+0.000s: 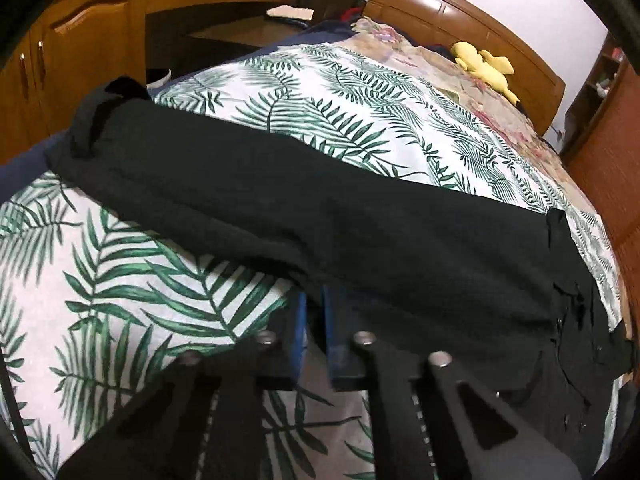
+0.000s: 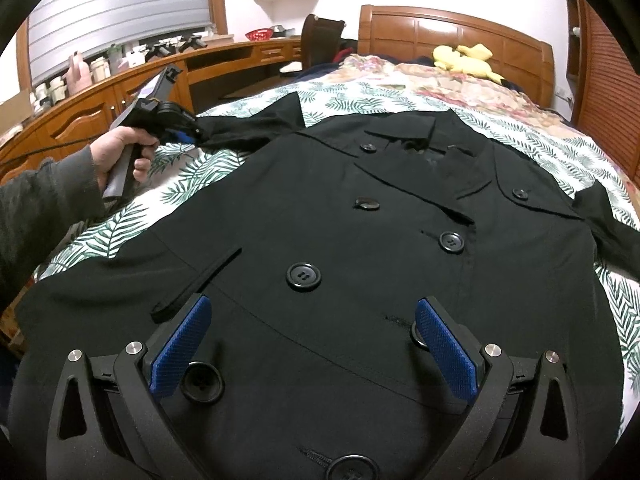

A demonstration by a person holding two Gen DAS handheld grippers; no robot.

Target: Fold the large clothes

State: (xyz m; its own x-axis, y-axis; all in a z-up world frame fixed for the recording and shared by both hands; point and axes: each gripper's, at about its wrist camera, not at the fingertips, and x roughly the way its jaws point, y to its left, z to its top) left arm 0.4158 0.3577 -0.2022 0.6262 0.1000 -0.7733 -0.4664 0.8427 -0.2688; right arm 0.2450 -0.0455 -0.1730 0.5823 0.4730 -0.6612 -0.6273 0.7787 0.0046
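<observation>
Clearly, my left gripper (image 1: 314, 300) had its blue pads pinched together on the near edge of the black coat's sleeve (image 1: 248, 184), the cloth draped over the fingertips so I could not see the very tips. From the right wrist view I saw the same gripper (image 2: 188, 136) at the far left of the bed, held by a hand (image 2: 120, 152) in a dark sleeve, its nose buried in the sleeve where it left the coat's shoulder. No earlier view was at hand, so I say only that it was clamped on the fabric.

My right gripper (image 2: 312, 344) stood wide, both blue pads (image 2: 182, 344) well apart and nothing between them but the coat front lying beneath. It hovered over the lower part of the garment, with one large button (image 2: 303, 276) just ahead of the gap and another (image 2: 201, 382) beside the left pad.

The black coat (image 2: 320, 208) lay face up and spread out across the leaf-print bedspread (image 1: 120, 272), collar toward the wooden headboard (image 2: 452, 36), double rows of buttons showing. Its other sleeve (image 2: 608, 220) ran off toward the right edge of the bed. A yellow soft toy (image 2: 464, 60) rested on the floral quilt (image 2: 440, 80) near the headboard, well away from the coat. A wooden desk (image 2: 160, 76) curved along the left side of the room.
</observation>
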